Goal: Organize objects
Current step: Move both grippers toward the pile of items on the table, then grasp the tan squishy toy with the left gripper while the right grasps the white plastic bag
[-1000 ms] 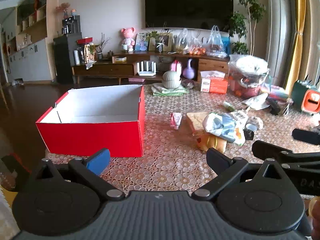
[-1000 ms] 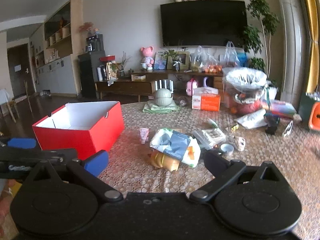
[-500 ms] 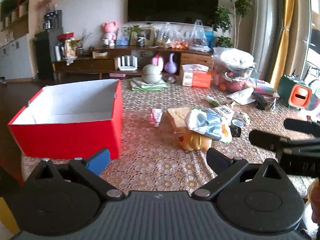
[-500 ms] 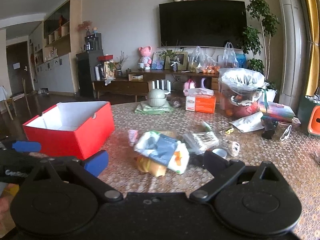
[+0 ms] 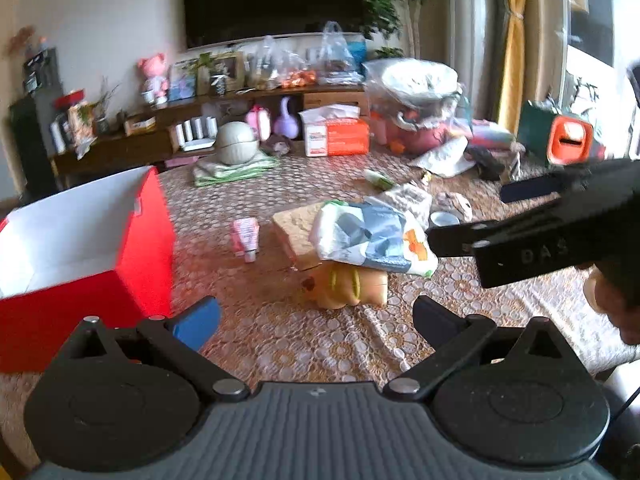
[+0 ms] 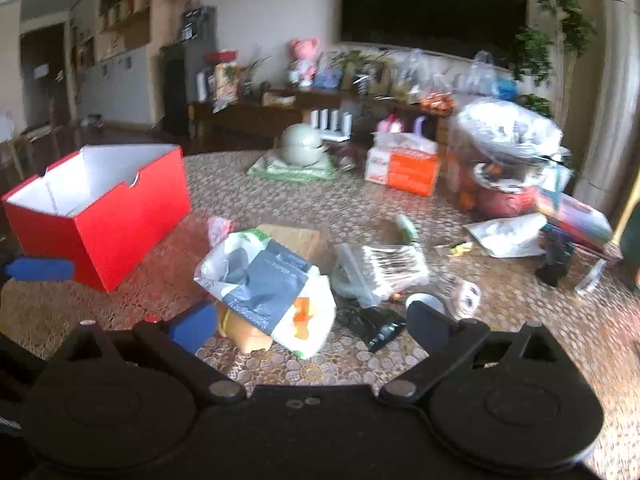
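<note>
left gripper (image 5: 316,316): fingers wide, empty | right gripper (image 6: 308,326): fingers wide, empty | bag (image 6: 266,286) on toy (image 6: 242,330), just ahead | red box (image 6: 100,204) at tabletop's left edge

Glossy red cardboard box (image 5: 132,240); crinkled plastic bag (image 6: 264,280); lace-patterned tablecloth (image 5: 280,332).

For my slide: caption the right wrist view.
Open right hand-held gripper facing a cluttered table, red box at left.
</note>
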`<state>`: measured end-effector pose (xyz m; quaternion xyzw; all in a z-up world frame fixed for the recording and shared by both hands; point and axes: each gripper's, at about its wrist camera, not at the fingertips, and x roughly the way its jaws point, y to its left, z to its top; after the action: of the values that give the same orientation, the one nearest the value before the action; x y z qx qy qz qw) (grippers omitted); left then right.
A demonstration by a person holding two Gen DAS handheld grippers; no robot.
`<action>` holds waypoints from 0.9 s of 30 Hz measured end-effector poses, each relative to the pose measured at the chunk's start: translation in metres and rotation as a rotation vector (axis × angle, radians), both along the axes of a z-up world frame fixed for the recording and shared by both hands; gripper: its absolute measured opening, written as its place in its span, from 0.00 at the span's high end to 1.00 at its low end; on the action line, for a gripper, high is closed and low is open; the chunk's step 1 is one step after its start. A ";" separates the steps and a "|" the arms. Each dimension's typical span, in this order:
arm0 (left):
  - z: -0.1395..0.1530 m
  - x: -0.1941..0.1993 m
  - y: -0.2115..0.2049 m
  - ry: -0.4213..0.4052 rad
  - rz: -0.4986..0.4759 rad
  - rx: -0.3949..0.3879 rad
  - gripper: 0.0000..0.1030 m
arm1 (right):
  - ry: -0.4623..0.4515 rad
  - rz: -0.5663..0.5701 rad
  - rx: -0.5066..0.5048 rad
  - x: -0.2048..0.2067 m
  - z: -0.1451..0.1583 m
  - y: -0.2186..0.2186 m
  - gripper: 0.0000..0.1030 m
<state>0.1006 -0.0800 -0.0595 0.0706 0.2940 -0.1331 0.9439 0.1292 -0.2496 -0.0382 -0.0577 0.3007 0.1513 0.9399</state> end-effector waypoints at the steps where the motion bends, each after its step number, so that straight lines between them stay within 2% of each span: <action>1: -0.004 0.006 -0.004 0.004 -0.011 0.008 0.00 | 0.006 0.005 -0.007 0.004 -0.002 0.001 0.02; 10: -0.035 0.044 -0.024 0.042 -0.028 0.002 0.00 | 0.046 0.084 -0.069 0.044 -0.016 0.017 0.02; 21: -0.058 0.077 -0.037 0.061 -0.042 0.001 0.00 | 0.147 0.149 -0.005 0.077 -0.033 0.021 0.03; 27: -0.064 0.087 -0.038 0.087 -0.047 -0.021 0.00 | 0.145 0.165 0.007 0.076 -0.033 0.022 0.03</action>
<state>0.1881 -0.1176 -0.1235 0.0620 0.3314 -0.1611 0.9276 0.2052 -0.2275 -0.0710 -0.0678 0.3618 0.2327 0.9002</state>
